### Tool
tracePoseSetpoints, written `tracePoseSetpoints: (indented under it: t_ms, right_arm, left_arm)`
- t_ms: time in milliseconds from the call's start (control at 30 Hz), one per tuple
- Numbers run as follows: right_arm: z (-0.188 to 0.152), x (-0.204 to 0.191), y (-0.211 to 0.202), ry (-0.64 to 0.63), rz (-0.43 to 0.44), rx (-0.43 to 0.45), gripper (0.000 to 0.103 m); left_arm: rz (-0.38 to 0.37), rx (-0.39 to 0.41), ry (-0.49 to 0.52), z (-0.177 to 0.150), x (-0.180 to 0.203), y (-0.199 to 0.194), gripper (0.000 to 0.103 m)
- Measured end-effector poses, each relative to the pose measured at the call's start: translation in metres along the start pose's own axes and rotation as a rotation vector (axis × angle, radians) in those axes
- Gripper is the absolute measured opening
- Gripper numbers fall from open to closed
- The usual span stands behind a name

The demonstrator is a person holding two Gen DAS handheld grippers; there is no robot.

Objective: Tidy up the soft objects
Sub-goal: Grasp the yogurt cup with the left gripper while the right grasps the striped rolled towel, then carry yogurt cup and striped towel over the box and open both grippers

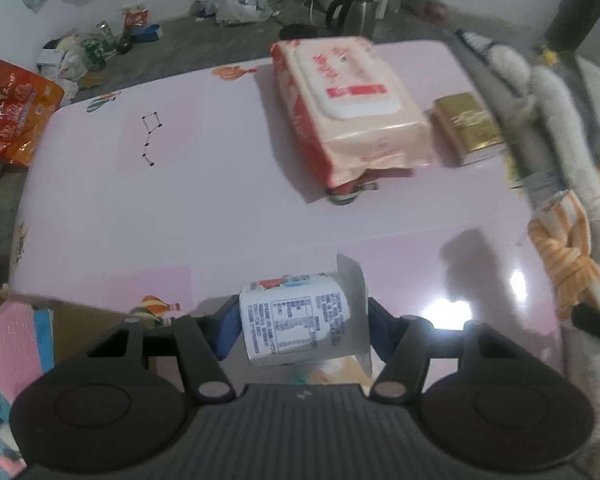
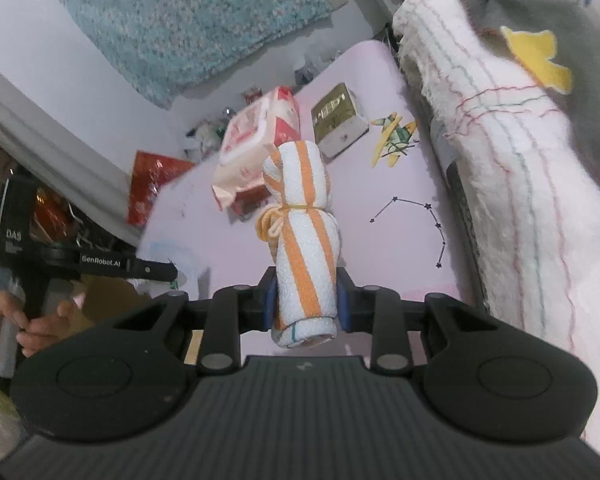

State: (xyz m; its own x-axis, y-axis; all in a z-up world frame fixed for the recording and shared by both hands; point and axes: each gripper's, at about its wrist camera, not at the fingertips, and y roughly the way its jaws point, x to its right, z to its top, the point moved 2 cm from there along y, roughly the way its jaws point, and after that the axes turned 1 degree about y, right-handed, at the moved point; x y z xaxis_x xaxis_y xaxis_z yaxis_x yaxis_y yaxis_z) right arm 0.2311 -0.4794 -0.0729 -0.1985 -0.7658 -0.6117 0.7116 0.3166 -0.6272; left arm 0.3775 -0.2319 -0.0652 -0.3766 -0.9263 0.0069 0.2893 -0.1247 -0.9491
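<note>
Left wrist view shows our left tool (image 1: 300,326) clenched on a small, soft tissue pack (image 1: 296,318) in glossy white plastic printed with fine text, raised above the smooth pink bench (image 1: 180,208). Farther along the bench we see a plump wet-wipe pack (image 1: 350,108) with a hard white flip lid, and just beside it a boxy gold-foil pack (image 1: 466,126).

From the right wrist view, our right tool (image 2: 306,304) grips a rolled terry towel (image 2: 302,240), a nubbly cylinder striped orange and white and tied at its middle with yellow cord, lifted over the bench. At the right edge a fluffy white cloth (image 2: 500,168) with thin coloured threads lies bunched. A person's hand (image 2: 20,324) holds the other tool's handle at the left.
</note>
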Motion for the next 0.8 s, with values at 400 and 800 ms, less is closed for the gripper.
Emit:
tracePoseSetpoints:
  t_ms: [400, 800]
  right_arm:
    - [-0.032, -0.067, -0.096, -0.047, 0.140, 0.081, 0.027]
    - [-0.116, -0.231, -0.077, -0.180, 0.417, -0.092, 0.027]
  left_arm:
    - [-0.204, 0.206, -0.073, -0.056, -0.022, -0.133, 0.064]
    - [-0.150, 0.416, -0.334, -0.206, -0.173, -0.239, 0.064]
